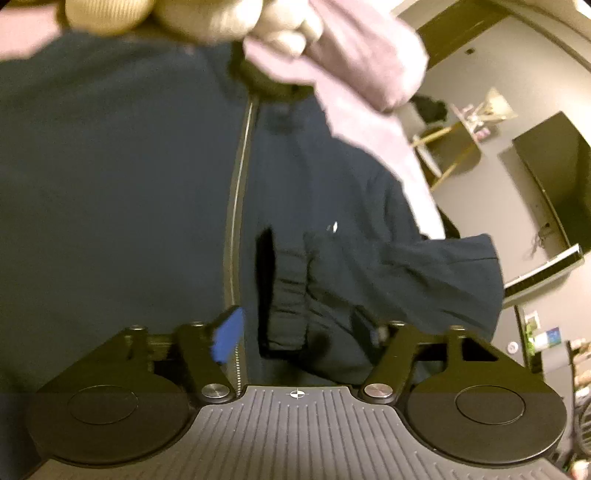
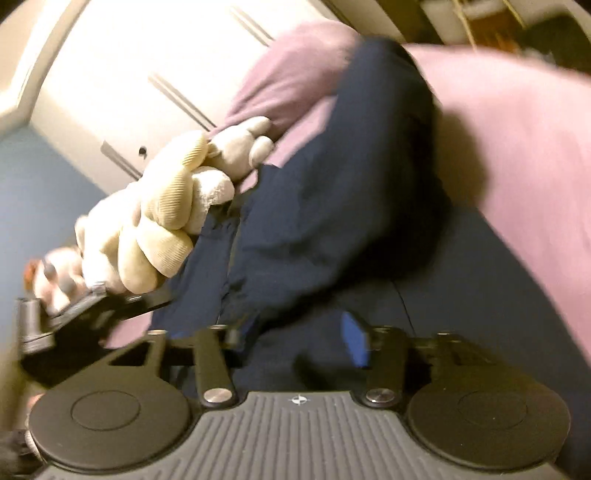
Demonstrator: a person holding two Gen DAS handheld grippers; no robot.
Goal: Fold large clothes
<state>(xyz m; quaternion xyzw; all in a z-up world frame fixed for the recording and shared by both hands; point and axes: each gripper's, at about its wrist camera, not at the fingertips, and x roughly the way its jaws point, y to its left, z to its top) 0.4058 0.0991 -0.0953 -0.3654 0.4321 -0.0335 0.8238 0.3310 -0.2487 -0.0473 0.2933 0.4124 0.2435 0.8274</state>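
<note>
A large navy zip-up jacket lies spread over a pink bed sheet, its zipper running up the middle and a sleeve bunched to the right. My left gripper is open right over the jacket's lower edge, jaws wide apart, blue pad showing. In the right wrist view the jacket is heaped in folds on the sheet. My right gripper is open with navy cloth lying between its jaws. The left gripper shows at the left edge, in a hand.
A cream plush toy lies on the bed beside the jacket, also seen at the top of the left wrist view. A white wardrobe stands behind. A dark TV, a wooden chair and grey floor are to the right.
</note>
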